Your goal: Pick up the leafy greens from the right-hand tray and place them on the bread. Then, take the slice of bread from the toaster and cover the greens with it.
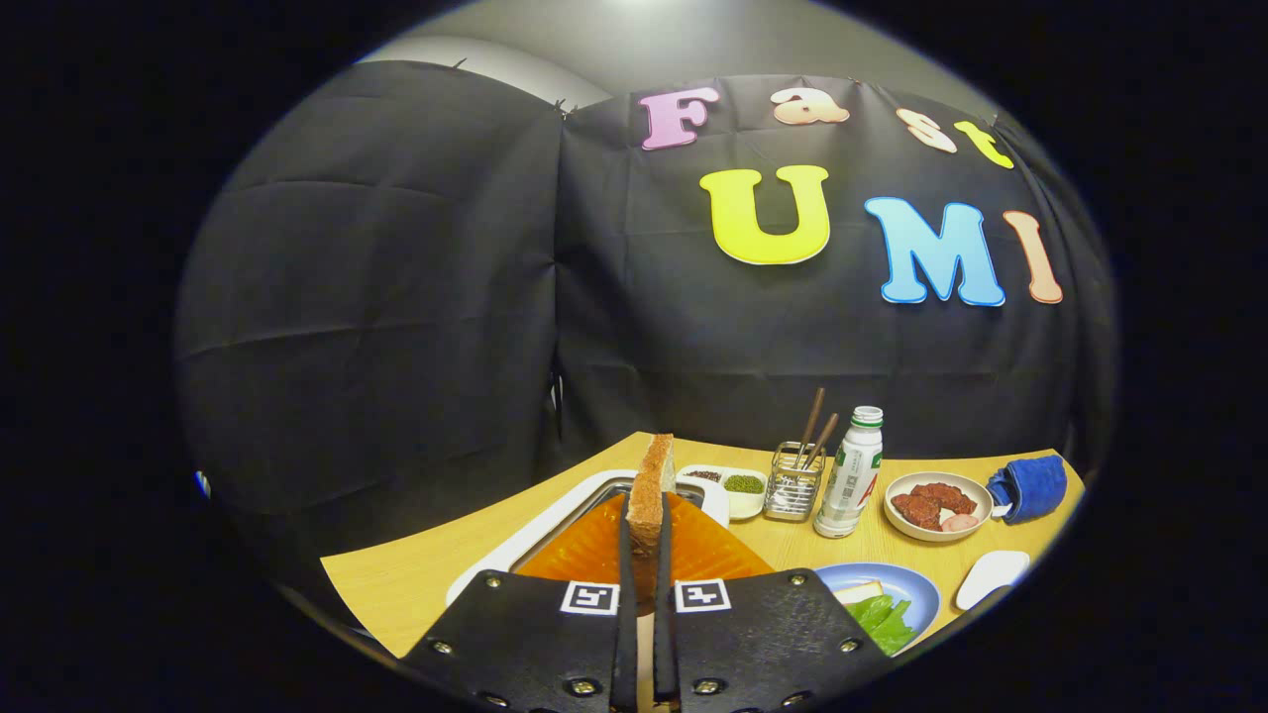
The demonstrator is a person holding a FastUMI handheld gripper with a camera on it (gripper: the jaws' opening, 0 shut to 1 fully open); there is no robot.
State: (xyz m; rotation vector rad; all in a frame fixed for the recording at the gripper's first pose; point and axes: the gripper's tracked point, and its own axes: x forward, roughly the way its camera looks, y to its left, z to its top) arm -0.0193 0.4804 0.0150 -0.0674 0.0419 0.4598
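My gripper (646,555) is shut on a slice of bread (654,485), which stands on edge between the two black fingers (625,594) and rises above them. Below it lies an orange tray (594,550) set in a white frame. To the right of the fingers sits a blue plate (916,584) holding a pale bread slice (858,592) with leafy greens (882,619) on top. The held slice hangs over the orange tray, left of the blue plate.
Beyond the fingers on the wooden table (416,579) stand a white dish with small compartments (738,490), a metal holder with chopsticks (795,480), a white bottle (850,475), a bowl of reddish food (936,505), a blue cloth (1030,487) and a small white dish (991,576).
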